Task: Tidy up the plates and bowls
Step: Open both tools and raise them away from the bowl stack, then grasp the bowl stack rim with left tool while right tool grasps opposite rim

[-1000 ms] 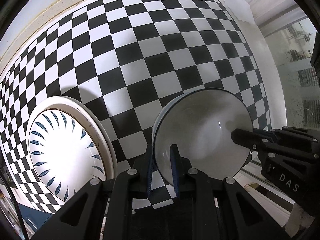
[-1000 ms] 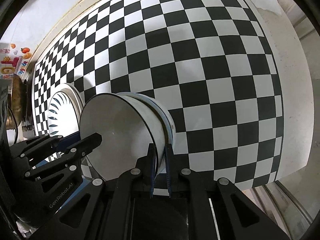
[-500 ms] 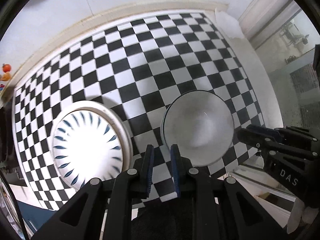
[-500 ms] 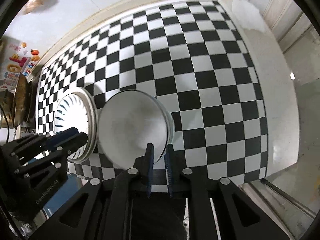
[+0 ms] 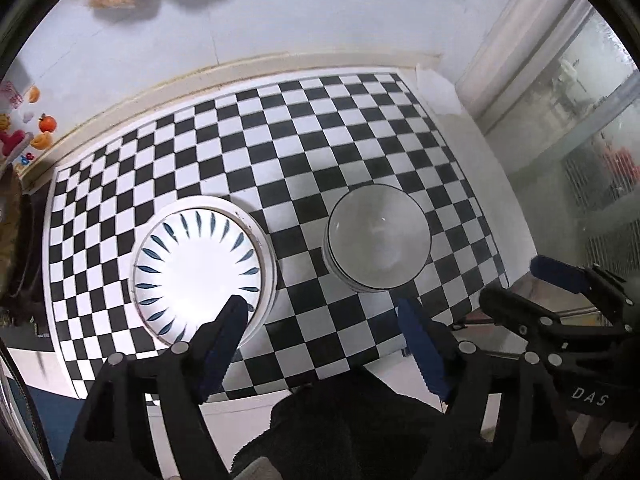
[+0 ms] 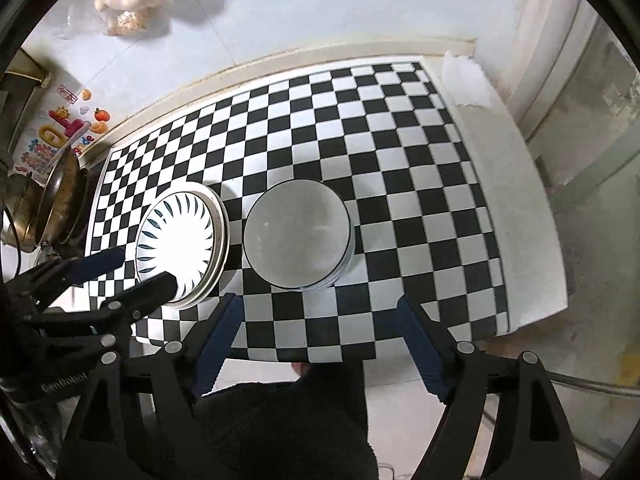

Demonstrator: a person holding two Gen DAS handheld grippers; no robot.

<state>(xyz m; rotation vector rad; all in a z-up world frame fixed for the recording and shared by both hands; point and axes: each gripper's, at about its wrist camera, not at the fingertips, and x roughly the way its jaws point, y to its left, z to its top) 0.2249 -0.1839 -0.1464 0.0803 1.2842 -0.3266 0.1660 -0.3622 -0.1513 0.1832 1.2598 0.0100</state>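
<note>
Both claws (image 5: 320, 340) (image 6: 316, 336) just opened, off bowls (image 5: 378, 240).

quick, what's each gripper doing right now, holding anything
left gripper: open, holding nothing, fingers just opened, above the plates.
right gripper: open, holding nothing, fingers just opened, above the bowls.

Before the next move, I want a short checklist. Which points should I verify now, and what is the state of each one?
1. Left gripper free of load: ok, its jaws have just been opening, nothing between them.
2. Right gripper free of load: ok, jaws have just been opening, nothing held.
3. Bowl stack resting upright on the checkered mat: ok.
4. Plate stack flat on the mat, beside the bowls, not touching: ok.
5. All dishes already sorted: cannot tell, the counter continues outside both views.
</note>
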